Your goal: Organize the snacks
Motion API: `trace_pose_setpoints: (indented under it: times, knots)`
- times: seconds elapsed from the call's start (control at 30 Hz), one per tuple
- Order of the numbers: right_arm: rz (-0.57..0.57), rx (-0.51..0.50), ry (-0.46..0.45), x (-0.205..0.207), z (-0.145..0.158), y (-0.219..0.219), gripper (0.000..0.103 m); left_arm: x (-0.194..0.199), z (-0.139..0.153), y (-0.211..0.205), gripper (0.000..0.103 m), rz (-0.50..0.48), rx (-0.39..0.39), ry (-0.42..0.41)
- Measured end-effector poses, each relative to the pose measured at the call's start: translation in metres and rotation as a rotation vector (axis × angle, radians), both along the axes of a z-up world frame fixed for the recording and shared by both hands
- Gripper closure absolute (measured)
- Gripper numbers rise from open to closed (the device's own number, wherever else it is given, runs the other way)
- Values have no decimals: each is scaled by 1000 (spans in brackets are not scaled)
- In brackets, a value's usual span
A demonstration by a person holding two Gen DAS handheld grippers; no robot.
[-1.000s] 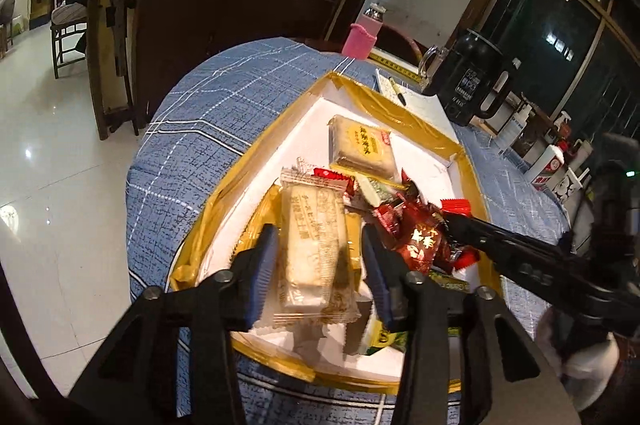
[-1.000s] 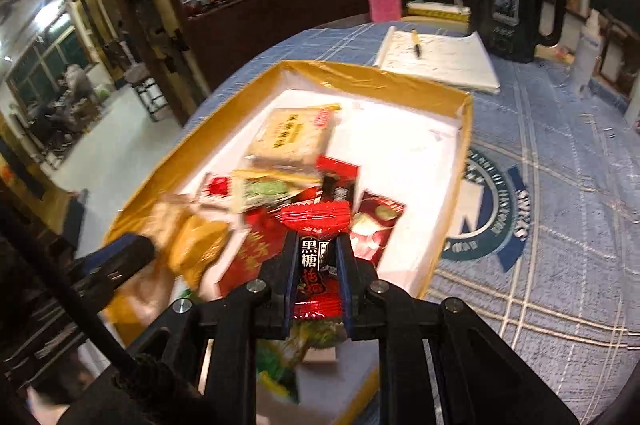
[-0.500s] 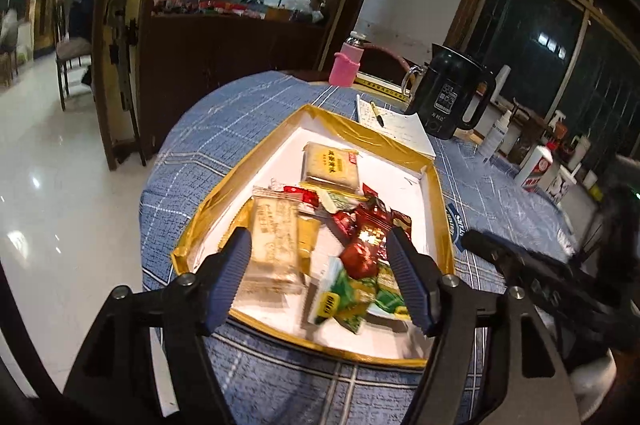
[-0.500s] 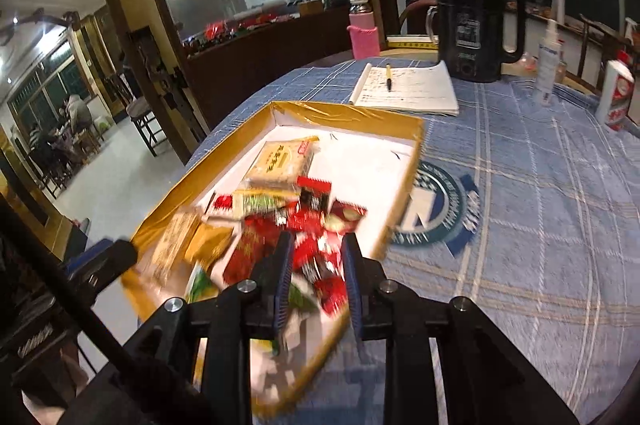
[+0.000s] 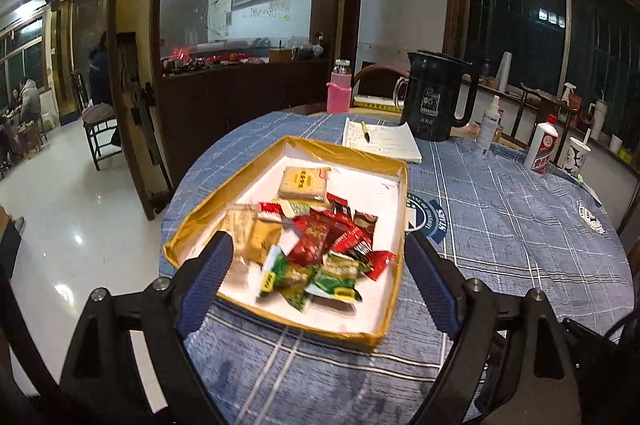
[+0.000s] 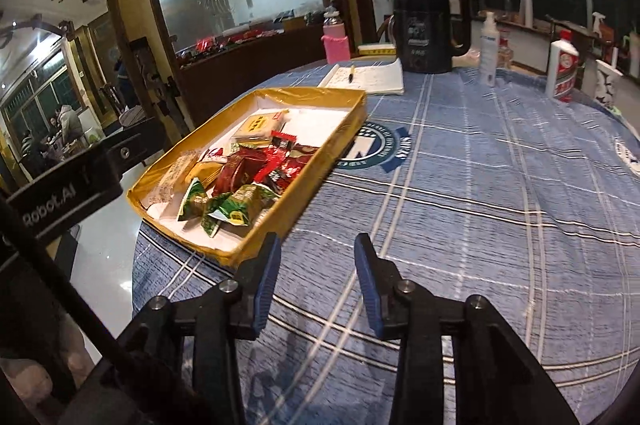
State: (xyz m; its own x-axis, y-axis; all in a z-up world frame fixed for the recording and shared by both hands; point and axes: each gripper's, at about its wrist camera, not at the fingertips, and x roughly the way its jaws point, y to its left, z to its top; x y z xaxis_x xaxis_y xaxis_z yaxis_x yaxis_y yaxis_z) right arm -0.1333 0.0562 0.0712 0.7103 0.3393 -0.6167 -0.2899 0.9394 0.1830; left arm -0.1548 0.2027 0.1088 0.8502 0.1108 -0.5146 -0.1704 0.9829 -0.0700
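A shallow gold-rimmed box (image 5: 384,161) with a white floor sits on the blue checked tablecloth; it also shows in the right wrist view (image 6: 348,117). In it lie red wrapped snacks (image 5: 320,237), green packets (image 5: 292,277), a tan biscuit pack (image 5: 302,181) and a clear wrapped cracker (image 5: 240,225). My left gripper (image 5: 316,277) is open wide and empty, held back above the box's near edge. My right gripper (image 6: 316,265) is open and empty over bare cloth, right of the box's near corner. The snacks also show in the right wrist view (image 6: 256,169).
A notebook with a pen (image 5: 380,141), a black kettle (image 5: 436,97), a pink bottle (image 5: 340,93), a spray bottle (image 5: 490,125), a white liquor bottle (image 5: 542,145) and a cup (image 5: 576,157) stand at the table's far side. The table edge drops to the floor at left.
Both grippers have pulled back and up from the box. The right gripper has let go of the red snack packet and opened. The left gripper has opened wider.
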Motion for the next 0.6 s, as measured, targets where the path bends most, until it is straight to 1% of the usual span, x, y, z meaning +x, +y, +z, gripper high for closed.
trace_pose_setpoints:
  times: [0.1,0.23,0.43,0.6]
  knots:
    - [-16,3,-4,-5,-2,-8,63,2,-2,-8,15,5,16,43]
    - [-37,5,13,-7,-8,-16,63,5,-9,-19,15,-12,41,90]
    - [-53,8,31,-11,-11,-21,63,3,-16,-33,15,-46,81,126]
    - [-46,-1,28,-13,-10,-18,61,4,-20,-32,15,-55,82,142]
